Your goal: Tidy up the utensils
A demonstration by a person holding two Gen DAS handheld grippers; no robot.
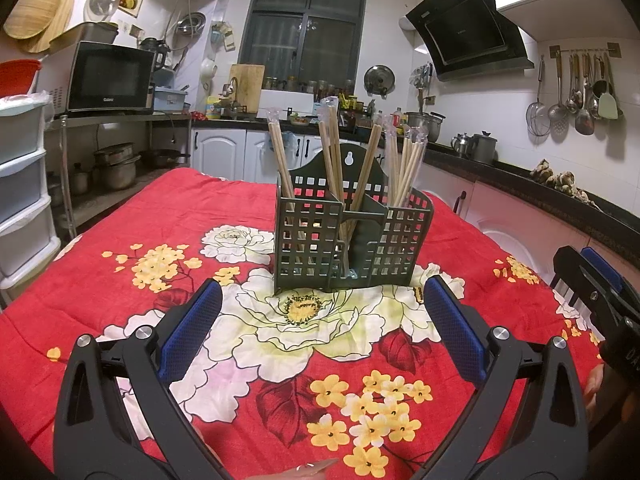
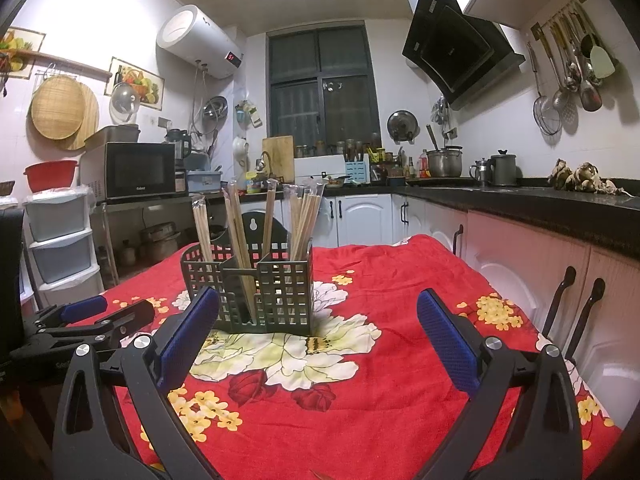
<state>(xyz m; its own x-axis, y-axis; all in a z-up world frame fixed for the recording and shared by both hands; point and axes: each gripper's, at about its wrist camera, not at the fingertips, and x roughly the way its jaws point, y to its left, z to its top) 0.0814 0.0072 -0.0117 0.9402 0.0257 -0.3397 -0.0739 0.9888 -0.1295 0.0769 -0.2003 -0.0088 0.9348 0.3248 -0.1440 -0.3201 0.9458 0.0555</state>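
Observation:
A dark green slotted utensil holder stands upright on the red floral cloth, with several plastic-wrapped chopstick pairs leaning in its compartments. My left gripper hovers open just in front of it, nothing between its blue pads. In the right wrist view the same holder with its chopsticks stands ahead and to the left. My right gripper is open and empty, a little nearer than the holder and to its right. Each gripper shows at the edge of the other's view.
The right gripper appears at the right edge of the left wrist view, the left gripper at the left edge of the right one. White cabinets and a black counter run along the right. Plastic drawers stand left.

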